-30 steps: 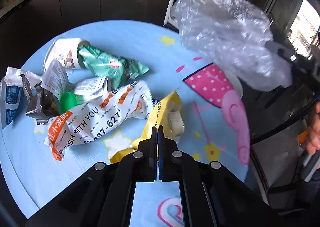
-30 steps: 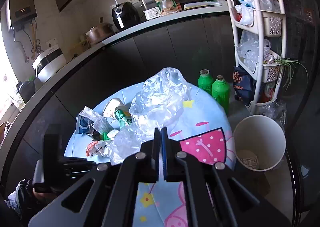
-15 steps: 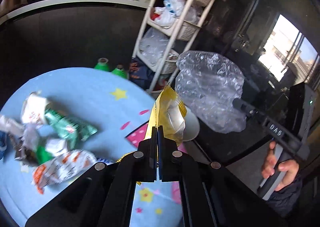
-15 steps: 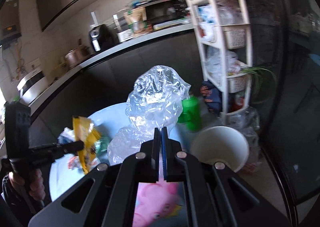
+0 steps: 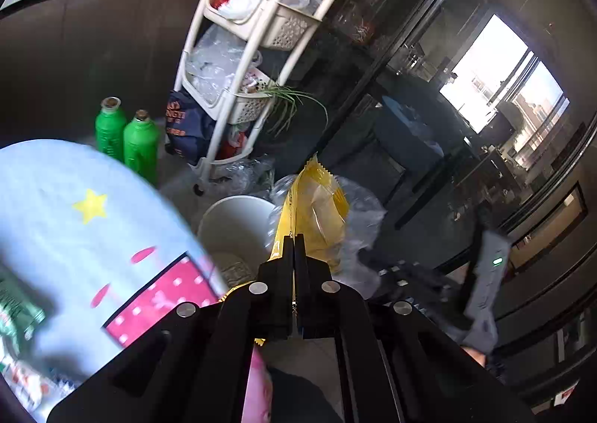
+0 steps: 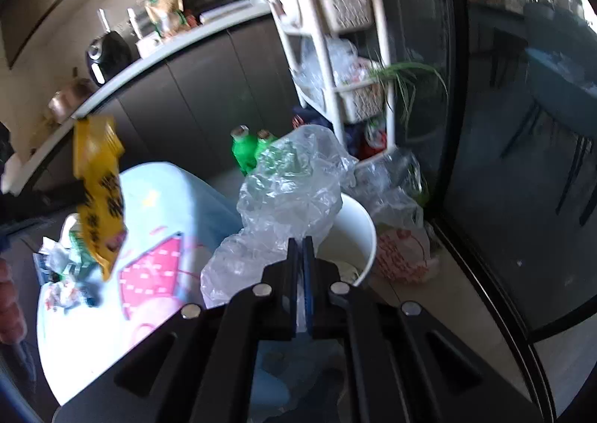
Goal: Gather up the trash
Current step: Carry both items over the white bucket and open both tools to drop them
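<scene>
Looming over everything, the round table (image 6: pixel 93 329) with its blue cartoon cloth sits left, wrappers (image 6: pixel 63 273) heaped on its far side, and the white bin (image 6: pixel 358 229) stands on the floor just beside its edge. Bigger piece first: the clear plastic bag (image 6: pixel 291 195) hangs over the bin's rim, right gripper (image 6: pixel 300 243) pinched tight on it. Smaller one: the yellow snack wrapper (image 5: pixel 317 214) is clamped in the left gripper (image 5: pixel 294 240), up in the air near the bin mouth. Danger now, I'd say: that billowy bag could cover the opening, so the wrapper lands on top and slides to the floor
</scene>
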